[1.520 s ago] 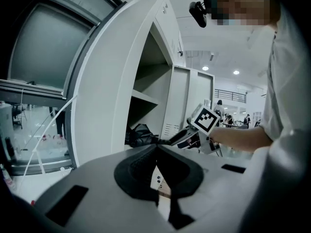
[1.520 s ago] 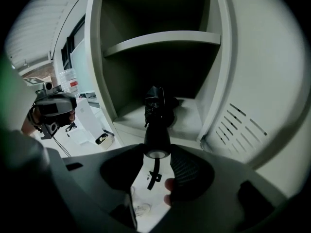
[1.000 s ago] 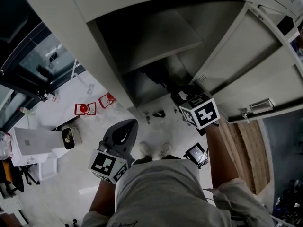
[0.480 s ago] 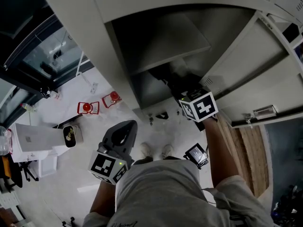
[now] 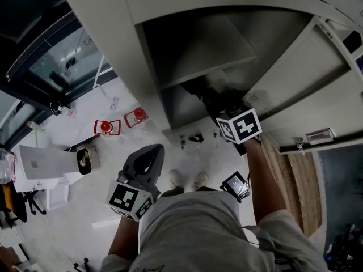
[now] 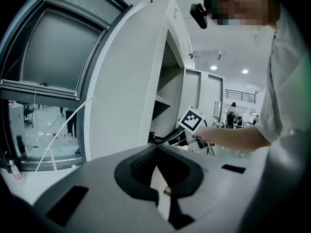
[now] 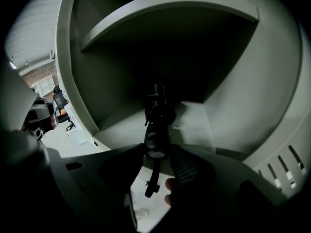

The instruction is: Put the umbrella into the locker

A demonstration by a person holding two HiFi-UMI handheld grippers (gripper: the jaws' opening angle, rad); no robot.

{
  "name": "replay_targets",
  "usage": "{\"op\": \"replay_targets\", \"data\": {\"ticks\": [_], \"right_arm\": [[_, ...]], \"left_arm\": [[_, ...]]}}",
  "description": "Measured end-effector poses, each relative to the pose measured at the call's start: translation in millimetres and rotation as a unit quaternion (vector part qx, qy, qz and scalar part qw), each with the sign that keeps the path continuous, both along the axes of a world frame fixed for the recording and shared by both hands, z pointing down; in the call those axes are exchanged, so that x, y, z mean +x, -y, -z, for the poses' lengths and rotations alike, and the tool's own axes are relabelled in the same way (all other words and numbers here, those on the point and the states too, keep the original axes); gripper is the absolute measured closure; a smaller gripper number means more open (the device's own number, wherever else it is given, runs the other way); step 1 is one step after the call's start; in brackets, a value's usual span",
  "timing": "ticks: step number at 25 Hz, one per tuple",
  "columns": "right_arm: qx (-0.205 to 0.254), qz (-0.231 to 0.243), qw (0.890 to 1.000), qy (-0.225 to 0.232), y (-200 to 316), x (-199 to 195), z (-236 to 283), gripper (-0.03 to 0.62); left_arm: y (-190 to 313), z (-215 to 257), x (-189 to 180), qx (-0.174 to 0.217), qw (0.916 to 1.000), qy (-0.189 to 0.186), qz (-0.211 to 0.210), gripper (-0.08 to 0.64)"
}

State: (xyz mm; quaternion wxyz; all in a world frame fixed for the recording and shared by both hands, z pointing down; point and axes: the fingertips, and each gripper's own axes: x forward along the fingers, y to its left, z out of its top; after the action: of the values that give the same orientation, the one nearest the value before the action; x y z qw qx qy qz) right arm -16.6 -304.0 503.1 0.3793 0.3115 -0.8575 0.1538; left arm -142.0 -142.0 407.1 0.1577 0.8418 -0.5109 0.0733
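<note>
The grey locker (image 5: 187, 44) stands open, its door (image 5: 306, 84) swung to the right. My right gripper (image 5: 214, 100) reaches into the lower compartment, shut on a black folded umbrella (image 5: 198, 86). In the right gripper view the umbrella (image 7: 156, 115) points away from the right gripper (image 7: 158, 152) over the compartment floor (image 7: 194, 125), with its strap hanging below the handle. The left gripper (image 5: 150, 150) hangs back near my waist, shut and empty. In the left gripper view the left gripper (image 6: 155, 148) faces the locker side (image 6: 121, 96) and the right gripper (image 6: 177, 137).
Two red objects (image 5: 102, 128) (image 5: 138, 115) lie on the pale floor left of the locker. A white box (image 5: 42, 166) stands at far left, and a small black device (image 5: 234, 183) sits by my shoes (image 5: 184, 178). A shelf (image 7: 170, 4) spans the compartment above.
The right gripper has edged a little deeper and lower into the locker with the umbrella. The left gripper has stayed where it was.
</note>
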Motion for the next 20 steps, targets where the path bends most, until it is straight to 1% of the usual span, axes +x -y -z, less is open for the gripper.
{"op": "replay_targets", "data": {"ticks": [7,11,16,20], "right_arm": [[0.003,-0.003,1.0,0.003,-0.5,-0.4,-1.0,0.405],[0.008,-0.002,1.0,0.004,-1.1,-0.2,-0.6,0.405],[0.01,-0.004,1.0,0.016,-0.9,-0.8,2.6,0.405],[0.013,-0.007,0.999,0.03,-4.0,-0.6,3.7,0.404]], "left_arm": [[0.0,-2.4,3.7,0.003,0.9999,0.0,-0.011,0.545],[1.5,0.3,3.3,0.006,0.9999,-0.006,-0.006,0.545],[0.5,1.7,1.4,0.002,1.0,-0.005,-0.008,0.545],[1.1,3.9,2.7,0.007,0.9999,-0.006,-0.01,0.545]]}}
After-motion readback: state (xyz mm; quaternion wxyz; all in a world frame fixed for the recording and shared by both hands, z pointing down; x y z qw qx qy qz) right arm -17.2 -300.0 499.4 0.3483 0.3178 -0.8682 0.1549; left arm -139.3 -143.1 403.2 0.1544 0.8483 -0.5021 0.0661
